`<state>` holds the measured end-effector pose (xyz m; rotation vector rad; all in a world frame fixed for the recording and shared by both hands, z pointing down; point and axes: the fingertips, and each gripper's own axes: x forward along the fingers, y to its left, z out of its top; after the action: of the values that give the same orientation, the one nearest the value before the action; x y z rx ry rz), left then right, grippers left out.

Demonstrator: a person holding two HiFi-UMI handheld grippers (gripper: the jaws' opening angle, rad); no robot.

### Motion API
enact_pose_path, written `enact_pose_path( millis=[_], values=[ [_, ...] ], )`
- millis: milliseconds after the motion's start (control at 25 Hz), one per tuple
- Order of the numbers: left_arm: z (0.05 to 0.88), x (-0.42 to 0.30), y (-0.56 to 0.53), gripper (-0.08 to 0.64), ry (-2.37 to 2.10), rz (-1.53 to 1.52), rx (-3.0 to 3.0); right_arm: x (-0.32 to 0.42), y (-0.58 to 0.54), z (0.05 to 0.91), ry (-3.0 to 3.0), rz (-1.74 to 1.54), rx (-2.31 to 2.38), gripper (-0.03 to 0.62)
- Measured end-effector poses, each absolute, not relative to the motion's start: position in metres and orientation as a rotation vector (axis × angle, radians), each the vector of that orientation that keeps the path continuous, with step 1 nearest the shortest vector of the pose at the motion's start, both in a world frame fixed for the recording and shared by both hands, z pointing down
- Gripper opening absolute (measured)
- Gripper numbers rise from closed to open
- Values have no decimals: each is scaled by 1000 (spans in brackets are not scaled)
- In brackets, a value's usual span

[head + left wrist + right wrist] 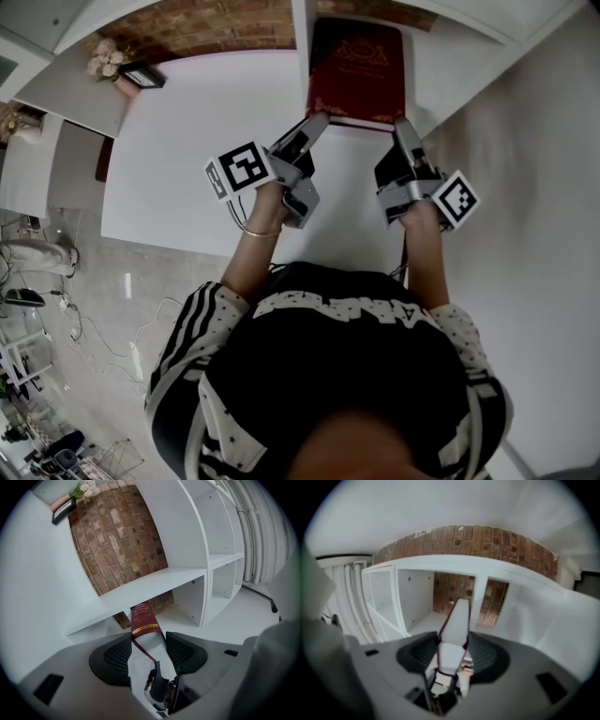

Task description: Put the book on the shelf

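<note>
A dark red book (pixel 356 67) with gold print is held level between both grippers, its far end inside the white shelf unit (pixel 450 56). My left gripper (pixel 314 127) grips the book's near left corner and my right gripper (pixel 403 131) its near right corner. In the left gripper view the gold-banded spine (pixel 142 618) runs away from my left gripper (pixel 147 641), and the white page block fills the gap between the pads. The right gripper view shows the book (pixel 457 618) clamped in my right gripper (pixel 453 644), pointing into a compartment with a brick back (pixel 450 592).
A white upright divider (pixel 302 37) stands just left of the book. A broad white shelf board (pixel 154 583) runs above the compartment. Flowers (pixel 108 58) and a small dark frame (pixel 142 75) sit at the far left. Cables lie on the floor (pixel 94 337).
</note>
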<state>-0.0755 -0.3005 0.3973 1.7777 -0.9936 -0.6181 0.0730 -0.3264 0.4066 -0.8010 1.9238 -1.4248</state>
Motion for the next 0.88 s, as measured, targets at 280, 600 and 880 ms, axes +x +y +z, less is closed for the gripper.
enact_pose_path(
  millis=[280,600,880],
  values=[
    [397,-76,-301,247,-1001,-620,1774,73,-327,407,1922,-1426,-808,221],
    [394,-77,-301,242,-1010,-633,1760,71,-327,403,1909,-1429,-808,222],
    [395,-77,-306,241,-1036,-627,1747,72,-332,405,1909,-1425,-814,221]
  ],
)
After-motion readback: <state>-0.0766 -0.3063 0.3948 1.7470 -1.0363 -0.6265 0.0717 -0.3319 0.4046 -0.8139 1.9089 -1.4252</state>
